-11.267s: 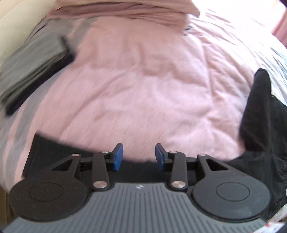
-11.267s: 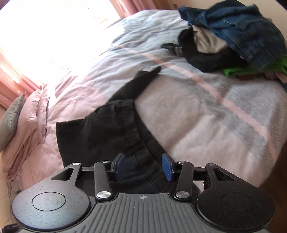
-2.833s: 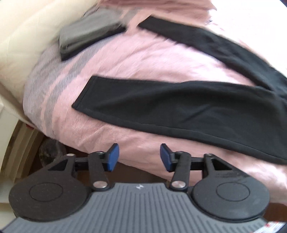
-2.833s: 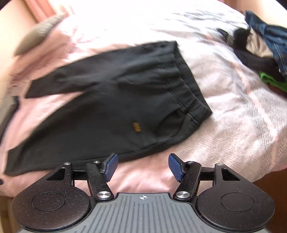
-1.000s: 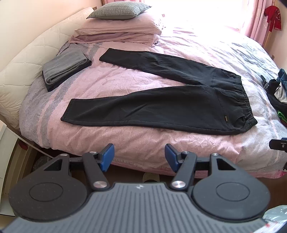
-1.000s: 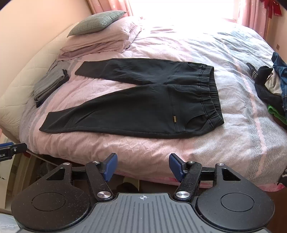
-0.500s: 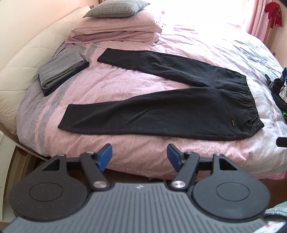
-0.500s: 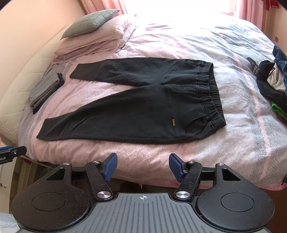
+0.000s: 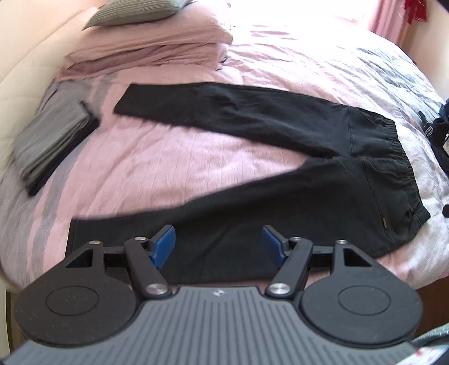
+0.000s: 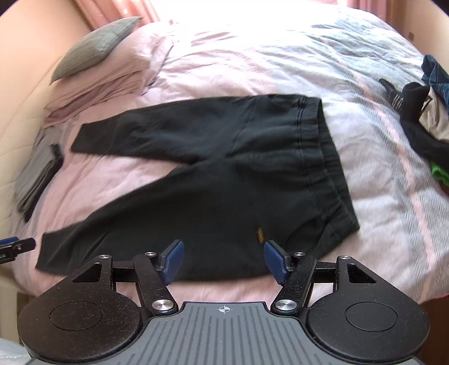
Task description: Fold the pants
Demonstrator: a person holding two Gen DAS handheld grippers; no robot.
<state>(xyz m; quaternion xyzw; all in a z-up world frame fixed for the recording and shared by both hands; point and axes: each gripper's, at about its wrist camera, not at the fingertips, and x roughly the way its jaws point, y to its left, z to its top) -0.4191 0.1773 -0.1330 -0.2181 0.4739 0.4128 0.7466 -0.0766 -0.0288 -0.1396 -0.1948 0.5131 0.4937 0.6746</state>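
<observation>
Black pants (image 9: 280, 179) (image 10: 224, 179) lie spread flat on the pink bed, legs splayed apart toward the left, elastic waistband on the right. My left gripper (image 9: 218, 247) is open and empty, hovering over the near leg close to its cuff end. My right gripper (image 10: 223, 262) is open too, holding nothing, just above the near edge of the same leg by the small yellow label (image 10: 259, 233). The far leg (image 9: 224, 112) runs toward the pillows. The left gripper's tip (image 10: 16, 244) shows at the left edge of the right wrist view.
A folded grey garment (image 9: 50, 134) (image 10: 36, 174) lies at the bed's left side. Pink pillows with a grey cushion (image 9: 140, 14) (image 10: 95, 50) are stacked at the head. A pile of dark, denim and green clothes (image 10: 421, 123) sits at the right.
Both grippers have moved forward and down toward the bed, so the pants now fill the views. Both stay open. The pants themselves have not moved.
</observation>
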